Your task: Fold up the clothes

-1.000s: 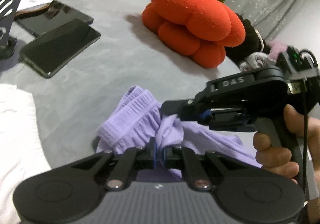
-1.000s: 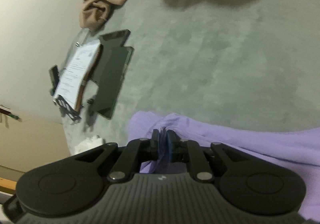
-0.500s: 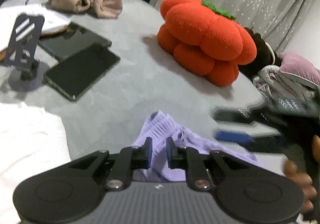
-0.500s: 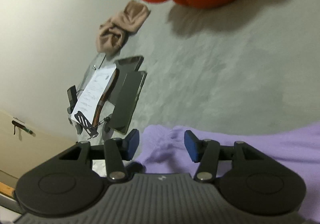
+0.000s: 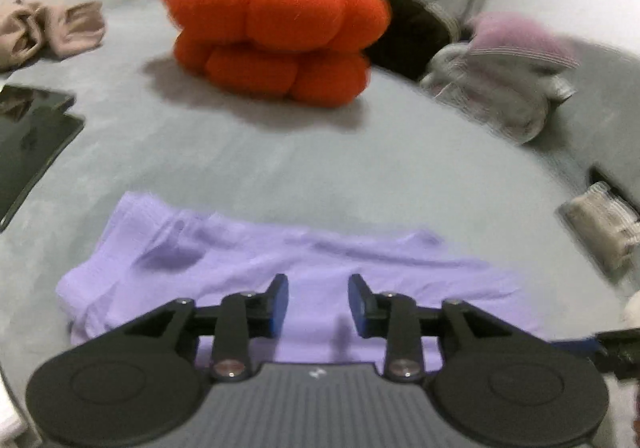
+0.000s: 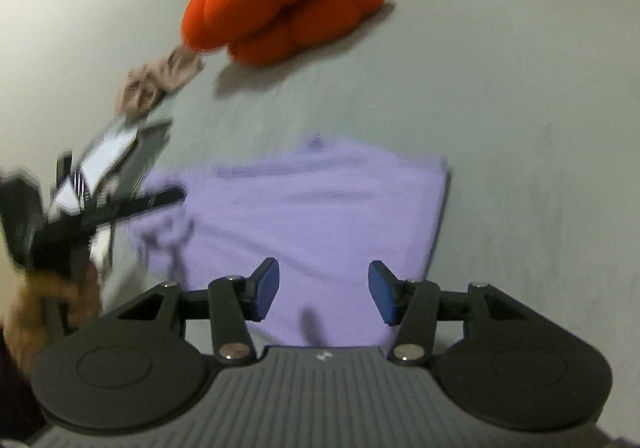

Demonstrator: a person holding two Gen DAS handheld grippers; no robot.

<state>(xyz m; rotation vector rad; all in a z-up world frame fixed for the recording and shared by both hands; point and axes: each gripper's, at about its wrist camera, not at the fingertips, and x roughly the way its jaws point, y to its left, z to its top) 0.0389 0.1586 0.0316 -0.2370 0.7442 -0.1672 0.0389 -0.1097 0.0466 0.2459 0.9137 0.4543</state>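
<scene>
Lilac garment (image 5: 280,268) lying folded on grey bed (image 5: 320,168).
Left claw (image 5: 318,304) and right claw (image 6: 323,290) hover apart, empty, leaving the fold undisturbed.

A plush orange pumpkin-shaped cushion (image 5: 272,24) is seen resting on the grey bed surface (image 5: 360,176); crumpled beige cloth (image 5: 48,30) lies far left; dark flat tablets (image 5: 28,136) lie beside it; a pile of pink-grey garments (image 5: 508,76) sits right.

Lilac, orange and grey all over

Plain lilac garment (image 5: 304,272) on a grey bedspread (image 5: 280,168); behind it an orange plush pumpkin (image 5: 272,24) with a green top, left of that pumpkin a beige cloth (image 5: 48,32).
</scene>
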